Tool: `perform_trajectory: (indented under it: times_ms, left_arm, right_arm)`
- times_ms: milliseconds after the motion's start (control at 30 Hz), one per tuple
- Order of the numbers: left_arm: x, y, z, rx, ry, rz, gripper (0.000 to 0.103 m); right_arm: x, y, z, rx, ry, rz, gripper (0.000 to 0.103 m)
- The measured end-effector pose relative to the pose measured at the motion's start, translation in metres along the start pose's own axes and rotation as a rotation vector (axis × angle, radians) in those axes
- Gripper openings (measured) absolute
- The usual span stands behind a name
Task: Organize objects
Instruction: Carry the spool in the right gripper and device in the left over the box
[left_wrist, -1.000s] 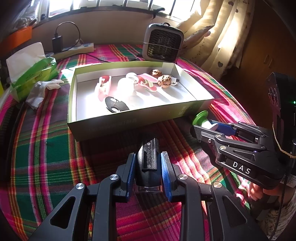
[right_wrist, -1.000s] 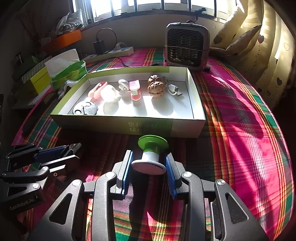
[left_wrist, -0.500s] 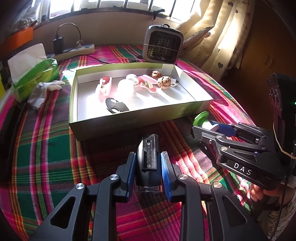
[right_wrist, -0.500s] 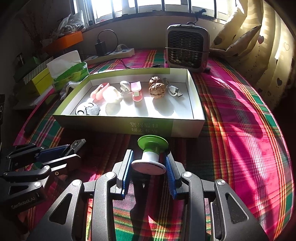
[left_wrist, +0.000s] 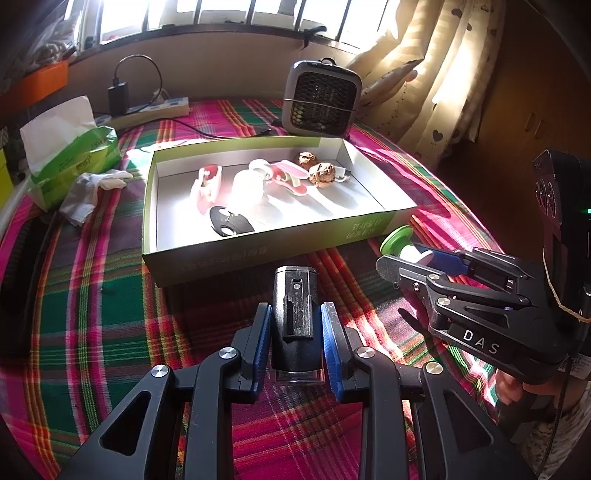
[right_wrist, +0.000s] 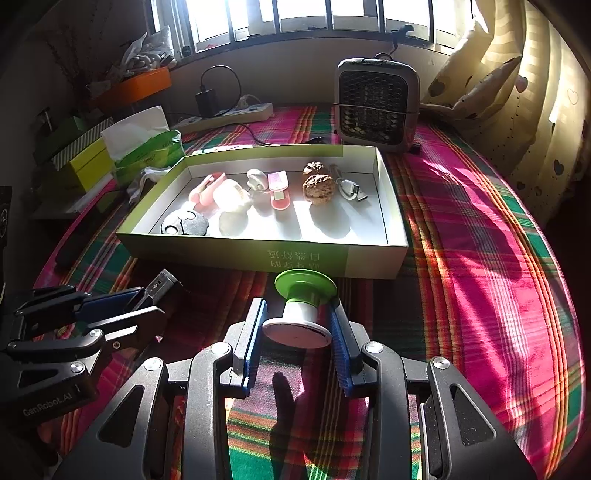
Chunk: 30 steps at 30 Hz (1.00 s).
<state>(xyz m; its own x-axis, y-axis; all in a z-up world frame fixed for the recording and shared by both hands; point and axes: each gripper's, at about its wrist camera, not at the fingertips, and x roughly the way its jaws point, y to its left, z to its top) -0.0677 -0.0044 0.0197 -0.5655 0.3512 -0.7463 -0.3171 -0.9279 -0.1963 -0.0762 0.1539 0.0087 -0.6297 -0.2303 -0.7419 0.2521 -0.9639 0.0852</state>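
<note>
Item 1: black clip-like device (left_wrist: 295, 314). Location: clamped between the blue pads of the left tongs (left_wrist: 295, 345), carried over the plaid cloth (left_wrist: 92, 295) just short of the box's near wall. Build, by appearance: hard plastic shell, rigid, probably light; a clear lip shows at its near end. Smooth sides, so likely to slip if the squeeze eases. Best hold: across its flat long flanks, as now, near the middle.

Item 2: green-and-white spool (right_wrist: 301, 310). Location: clamped in the right tongs (right_wrist: 295, 332), pads on or near its white end, green flange pointing toward the box. Judged stiff and light; the round body may roll or pivot between flat pads. The narrow waist between the two flanges looks the safer seat, since the flanges would stop it sliding out.

Destination: shallow green-and-white box (left_wrist: 258, 254) on the cloth, already holding small goods: two walnuts (right_wrist: 317, 186), a pink clip (right_wrist: 279, 190), a white cable plug (right_wrist: 351, 190), a black round piece (right_wrist: 184, 223) and pale rounded items. Free floor remains at the right half; walnuts would roll if knocked.
</note>
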Motion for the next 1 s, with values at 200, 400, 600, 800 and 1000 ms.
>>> perform_trajectory:
  times_ms: [200,400,600,800,1000]
  left_arm:
    - [-0.004,-0.002,0.003,-0.001,-0.013,0.005,0.024]
    - [-0.008,-0.004,0.007,0.004,-0.024,0.006,0.024]
    - [-0.011,-0.002,0.013,0.000,-0.036,0.012,0.024]
    - [-0.011,0.000,0.022,-0.002,-0.047,0.019,0.024]
    - [-0.008,0.001,0.031,-0.011,-0.052,0.014,0.024]
  right_arm:
    - [-0.004,0.001,0.002,-0.007,-0.011,0.003,0.035]
    - [-0.008,0.002,0.006,-0.014,-0.021,0.006,0.035]
    - [-0.010,0.004,0.011,-0.020,-0.031,0.011,0.035]
    - [-0.012,0.004,0.020,-0.030,-0.042,0.009,0.035]
    - [-0.009,0.003,0.029,-0.037,-0.048,0.008,0.035]
